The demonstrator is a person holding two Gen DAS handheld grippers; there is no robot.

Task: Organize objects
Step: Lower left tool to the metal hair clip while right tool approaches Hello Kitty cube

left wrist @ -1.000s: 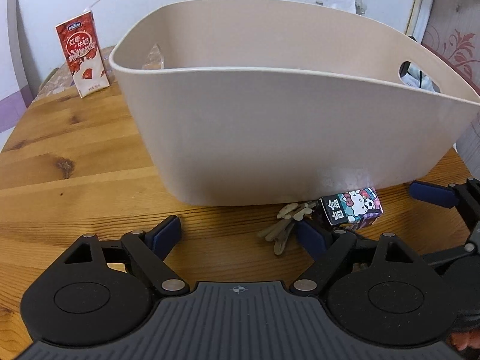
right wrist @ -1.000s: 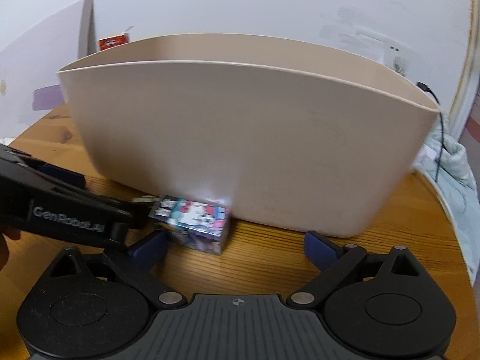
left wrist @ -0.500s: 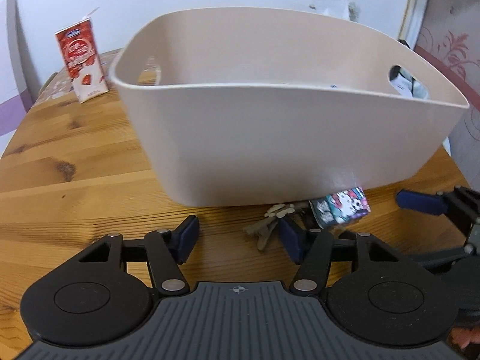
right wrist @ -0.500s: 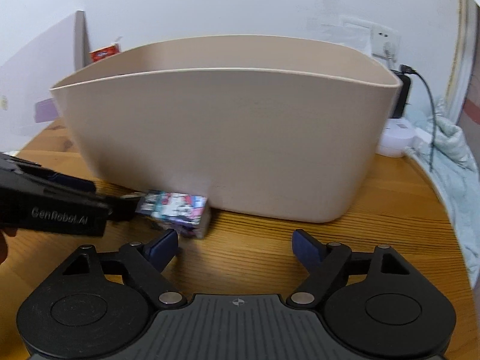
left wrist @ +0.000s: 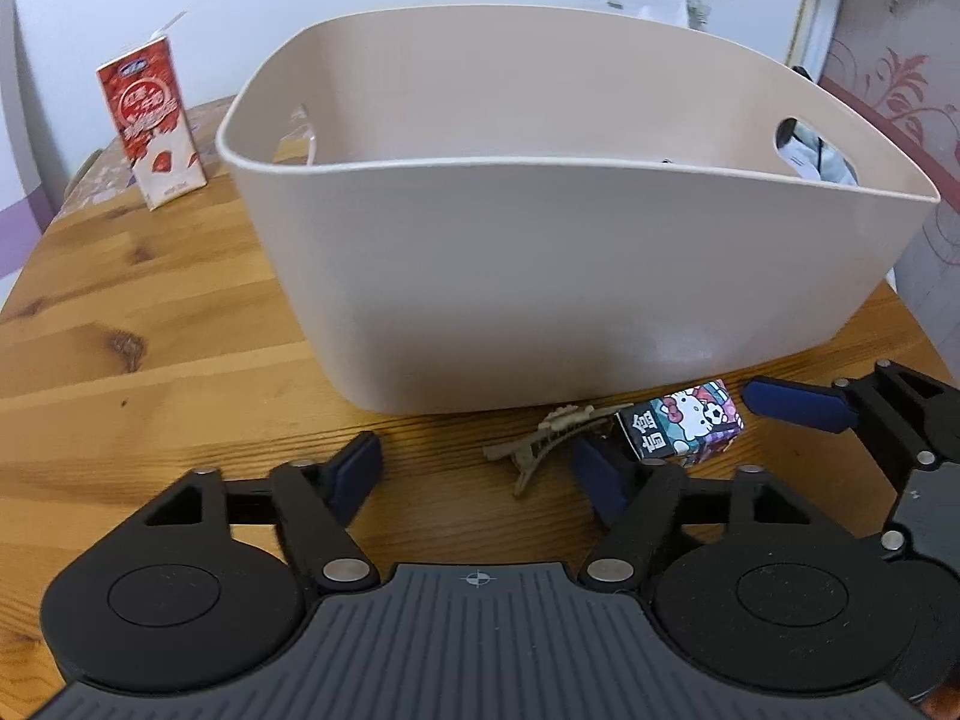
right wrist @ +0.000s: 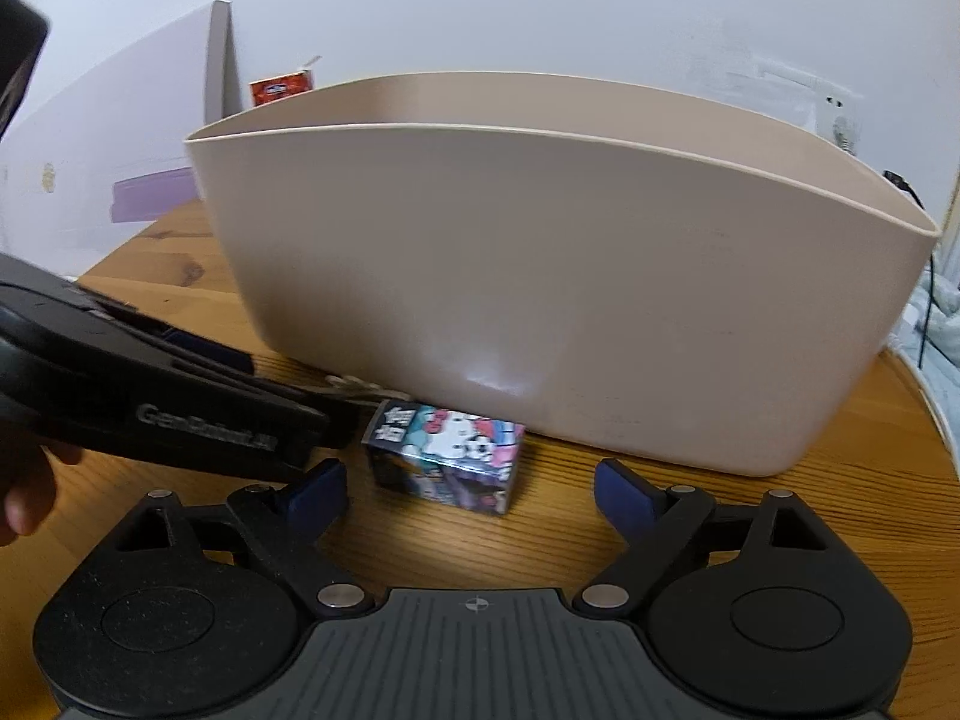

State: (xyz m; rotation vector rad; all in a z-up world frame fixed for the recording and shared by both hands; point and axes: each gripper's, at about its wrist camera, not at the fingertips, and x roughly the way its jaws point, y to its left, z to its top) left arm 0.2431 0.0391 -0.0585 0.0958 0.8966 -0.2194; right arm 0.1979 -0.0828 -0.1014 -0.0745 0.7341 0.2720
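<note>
Since a moment ago our left gripper (left wrist: 477, 468) has narrowed, now reopening, hair clip (left wrist: 549, 435) loose between its jaws. Our right gripper (right wrist: 471, 495), opening, frames the cartoon box (right wrist: 447, 456) untouched beside the basket (right wrist: 570, 312).

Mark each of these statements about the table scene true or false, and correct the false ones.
1. The cartoon box lies inside the beige basket. False: it lies on the wooden table, outside the basket's near wall.
2. The hair clip lies on the table beside the cartoon box. True.
3. The milk carton lies flat. False: it stands upright.
4. The right tongs grip nothing. True: they are opening, the box lying untouched ahead.
5. The left tongs clamp the hair clip. False: they are opening, not pressing it.
</note>
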